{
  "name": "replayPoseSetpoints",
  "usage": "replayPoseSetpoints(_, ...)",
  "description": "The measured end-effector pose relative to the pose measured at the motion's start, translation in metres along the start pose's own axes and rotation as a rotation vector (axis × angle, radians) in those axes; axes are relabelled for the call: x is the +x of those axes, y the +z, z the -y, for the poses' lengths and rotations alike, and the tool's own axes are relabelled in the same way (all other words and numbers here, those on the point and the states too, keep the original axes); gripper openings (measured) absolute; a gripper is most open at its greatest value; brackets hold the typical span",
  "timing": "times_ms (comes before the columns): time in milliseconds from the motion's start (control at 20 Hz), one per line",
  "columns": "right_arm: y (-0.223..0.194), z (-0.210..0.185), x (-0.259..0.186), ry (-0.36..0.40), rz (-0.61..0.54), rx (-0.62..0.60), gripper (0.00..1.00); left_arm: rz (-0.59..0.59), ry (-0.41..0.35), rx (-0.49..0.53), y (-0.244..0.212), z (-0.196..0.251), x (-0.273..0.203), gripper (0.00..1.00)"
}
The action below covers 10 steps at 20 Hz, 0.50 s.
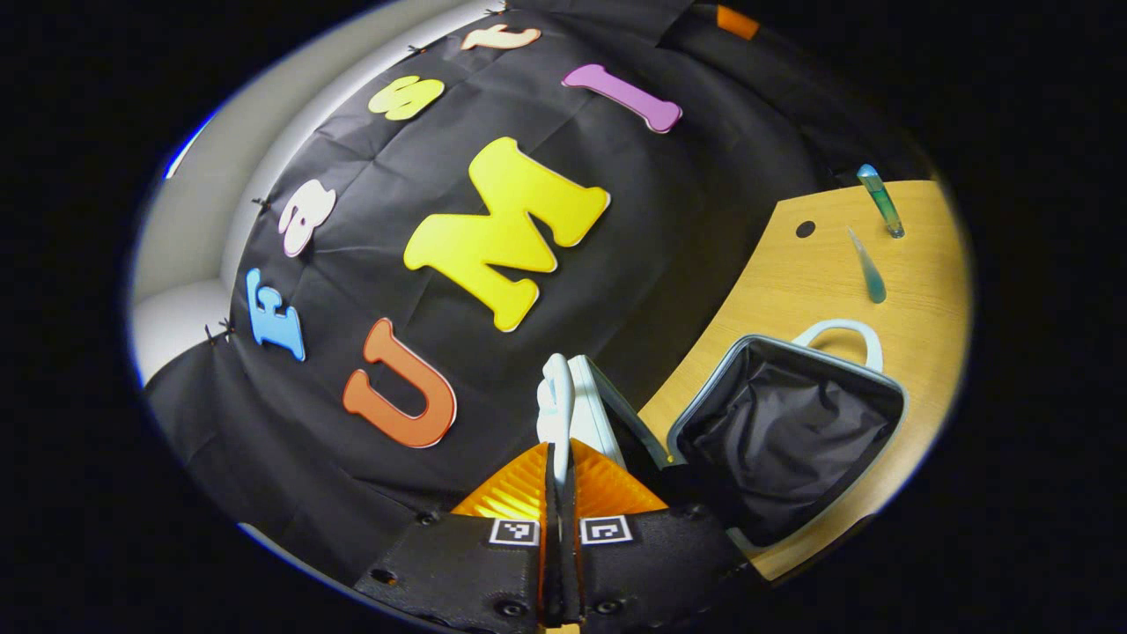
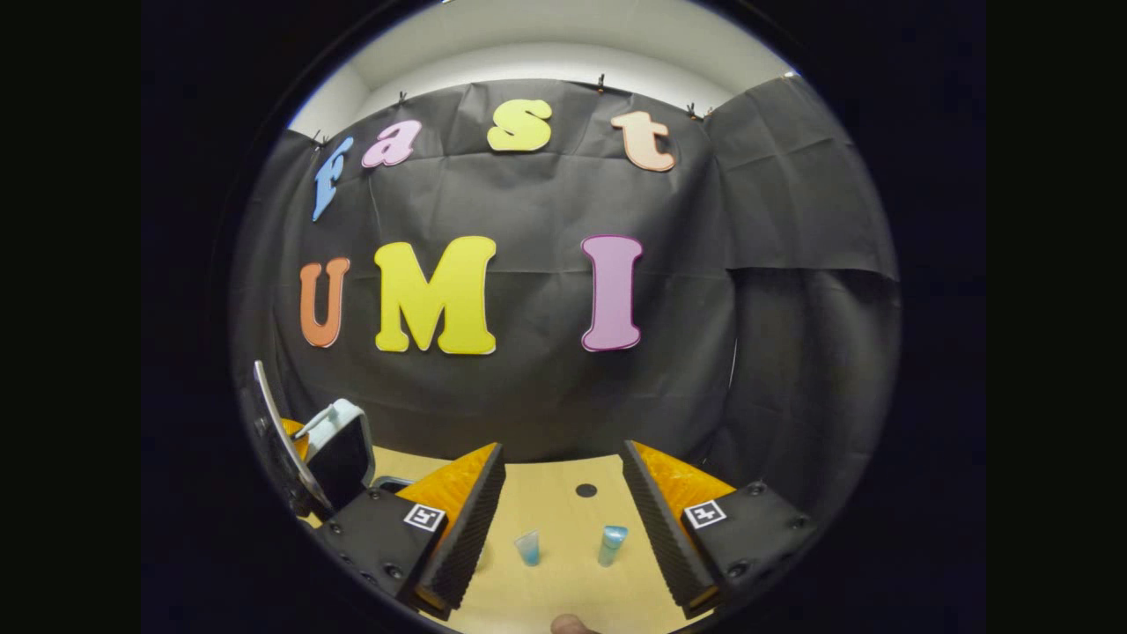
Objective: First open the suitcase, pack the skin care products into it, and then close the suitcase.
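The small pale-blue suitcase lies open on the wooden table, its black lining showing and its handle toward the far side. My left gripper is shut on the edge of the raised lid, which stands upright. Two teal skin care tubes rest on the table beyond the case. In the right gripper view my right gripper hangs open above the table, with both tubes low between its fingers. The raised lid stands at the left.
The black cloth wall rises close behind the table. A dark round hole marks the tabletop behind the tubes. The table's front edge runs just past the open case. A fingertip shows at the bottom edge.
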State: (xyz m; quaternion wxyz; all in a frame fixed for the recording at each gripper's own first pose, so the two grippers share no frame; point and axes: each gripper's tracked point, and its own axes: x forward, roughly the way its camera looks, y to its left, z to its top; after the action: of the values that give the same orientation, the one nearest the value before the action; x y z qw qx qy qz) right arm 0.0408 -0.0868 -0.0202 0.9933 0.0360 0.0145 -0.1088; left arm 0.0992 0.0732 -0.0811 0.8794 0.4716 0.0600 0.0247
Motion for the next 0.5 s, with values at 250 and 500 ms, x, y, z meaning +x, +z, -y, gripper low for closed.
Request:
replayPoseSetpoints(250, -0.002, -0.039, -0.012, -0.015, -0.019, -0.019, 0.8, 0.016, 0.007, -0.084, -0.055, -0.036, 0.014, 0.03)
replayPoseSetpoints(500, -0.002, -0.067, -0.023, -0.061, -0.034, -0.054, 0.8, 0.01, -0.004, -0.12, -0.121, -0.064, 0.034, 0.02)
